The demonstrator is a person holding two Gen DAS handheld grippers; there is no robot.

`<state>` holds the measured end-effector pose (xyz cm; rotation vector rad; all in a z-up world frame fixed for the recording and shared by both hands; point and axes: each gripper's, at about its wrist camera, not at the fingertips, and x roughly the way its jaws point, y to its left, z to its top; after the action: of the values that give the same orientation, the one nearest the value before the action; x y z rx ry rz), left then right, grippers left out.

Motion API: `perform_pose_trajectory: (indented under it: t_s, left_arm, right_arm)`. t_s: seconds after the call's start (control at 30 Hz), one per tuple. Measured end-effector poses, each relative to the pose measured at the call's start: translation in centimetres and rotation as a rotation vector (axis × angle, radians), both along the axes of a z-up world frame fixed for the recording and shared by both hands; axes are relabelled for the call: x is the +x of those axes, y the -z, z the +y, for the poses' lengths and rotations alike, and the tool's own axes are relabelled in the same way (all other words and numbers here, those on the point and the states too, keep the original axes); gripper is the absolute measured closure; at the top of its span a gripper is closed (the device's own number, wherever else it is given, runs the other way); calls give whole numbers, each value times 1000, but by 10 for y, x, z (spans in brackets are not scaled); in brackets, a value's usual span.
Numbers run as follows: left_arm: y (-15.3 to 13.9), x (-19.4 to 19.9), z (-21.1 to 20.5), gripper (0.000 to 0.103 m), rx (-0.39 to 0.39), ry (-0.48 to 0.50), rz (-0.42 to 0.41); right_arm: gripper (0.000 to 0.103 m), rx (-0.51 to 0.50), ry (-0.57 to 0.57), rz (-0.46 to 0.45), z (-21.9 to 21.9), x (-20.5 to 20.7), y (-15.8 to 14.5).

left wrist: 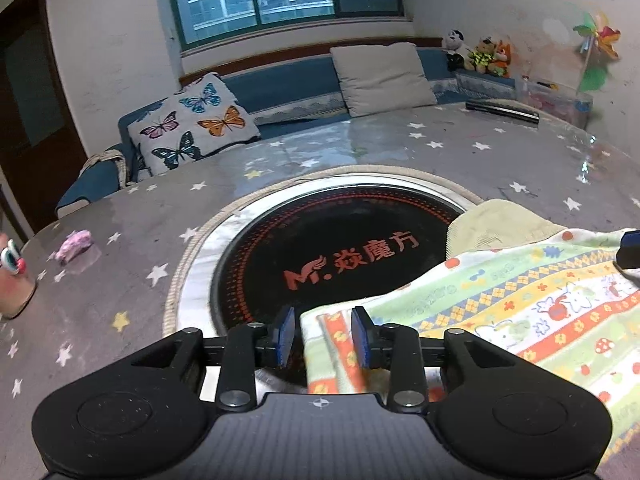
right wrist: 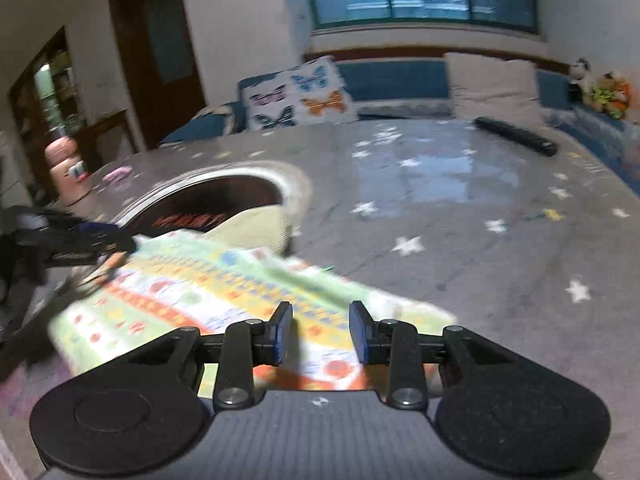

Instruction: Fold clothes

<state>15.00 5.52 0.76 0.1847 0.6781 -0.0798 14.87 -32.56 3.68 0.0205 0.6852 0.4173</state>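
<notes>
A child's garment [left wrist: 500, 304] with bright striped cartoon print lies flat on the star-patterned table [left wrist: 400, 152], its pale green ribbed end [left wrist: 492, 220] overlapping the round black hotplate [left wrist: 332, 256]. My left gripper [left wrist: 324, 336] stands open at the garment's near left corner. That corner lies between the jaws against the right pad, with a gap on the left side. In the right wrist view my right gripper [right wrist: 320, 332] is open just above the garment [right wrist: 208, 280], near its right edge, with nothing pinched. The left gripper [right wrist: 80, 236] shows at that view's left edge.
A black remote-like bar [left wrist: 502, 110] lies at the table's far right. A pink scrap [left wrist: 74, 244] and a pink cup [left wrist: 14, 284] sit at the left edge. Behind the table runs a blue sofa with a butterfly cushion [left wrist: 192, 124] and soft toys [left wrist: 480, 54].
</notes>
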Motion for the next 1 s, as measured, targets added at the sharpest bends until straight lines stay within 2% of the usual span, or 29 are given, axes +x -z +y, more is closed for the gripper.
perform_pose_trajectory:
  t_s: [0.17,0.23,0.3,0.4,0.53,0.67,0.83,1.0]
  left_arm:
    - [-8,-30,5,49,-36,2,-11]
    - [-8,-44,4,37,-35,3,-14]
    - [-6,-56,1,26,-32,-1,-12]
    - [-5,-69,1,18,-52,-14,-16]
    - [-7,-78,2,15,-74,-37,-32]
    - [-1,-77,3,15,-78,-57,-9]
    - [5,-84,7,22,-102,-64,18]
    - [5,-96,5,31,-124,-54,28]
  right_arm:
    - [69,-45,7,-24,4,-8,0]
    - [58,-36,-13,-37,9,-15,-5]
    - [54,-29,-43,-55,17,-22,-10]
    - [46,-29,-95,-76,36,-33,-13]
    - [43,-44,-162,-116,61,-45,-16]
    - [43,-80,-223,-135,87,-53,-8]
    - [42,-151,-274,-172,103,-66,8]
    - [42,-158,-307,-152,100,-70,6]
